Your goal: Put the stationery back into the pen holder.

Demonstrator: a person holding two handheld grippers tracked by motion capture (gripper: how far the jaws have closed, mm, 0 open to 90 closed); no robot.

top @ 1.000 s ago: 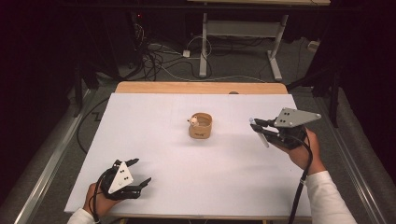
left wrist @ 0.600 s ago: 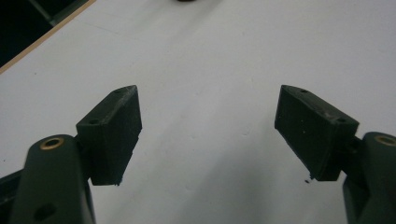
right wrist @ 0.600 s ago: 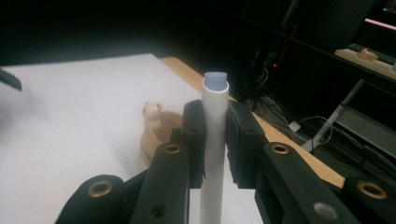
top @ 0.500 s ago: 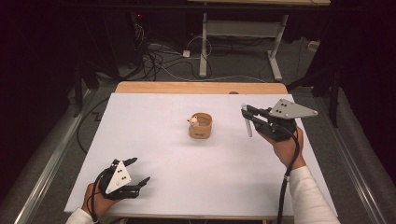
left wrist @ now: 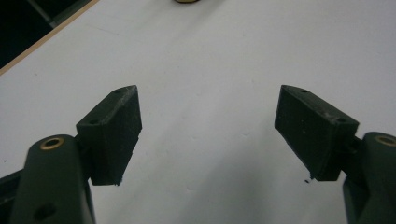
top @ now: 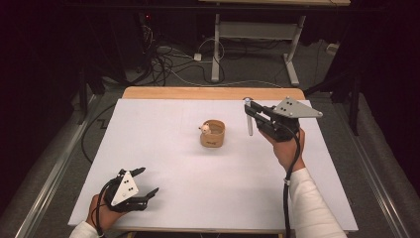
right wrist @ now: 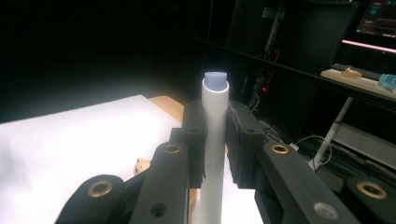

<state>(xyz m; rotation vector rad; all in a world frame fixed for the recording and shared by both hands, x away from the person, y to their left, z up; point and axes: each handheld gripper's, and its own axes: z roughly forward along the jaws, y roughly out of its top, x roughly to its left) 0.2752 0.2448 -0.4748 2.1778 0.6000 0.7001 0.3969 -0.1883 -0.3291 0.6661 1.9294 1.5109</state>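
The right gripper (top: 251,110) has its jaws clamped on a white tube (top: 249,121) hanging upright above the counter (top: 163,129), just right of a small wooden cup (top: 213,134). The left gripper (top: 143,183) rests at the near-left corner, jaws spread wide.

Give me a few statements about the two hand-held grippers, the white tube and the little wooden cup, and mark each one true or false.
1. The right hand-held gripper clamps a white tube. True.
2. The left hand-held gripper holds the wooden cup. False: its jaws are spread wide and hold nothing, low over the white table.
3. The cup stands near the table's middle, apart from both grippers. True.
4. The tube lies flat on the table. False: it is held upright above it.
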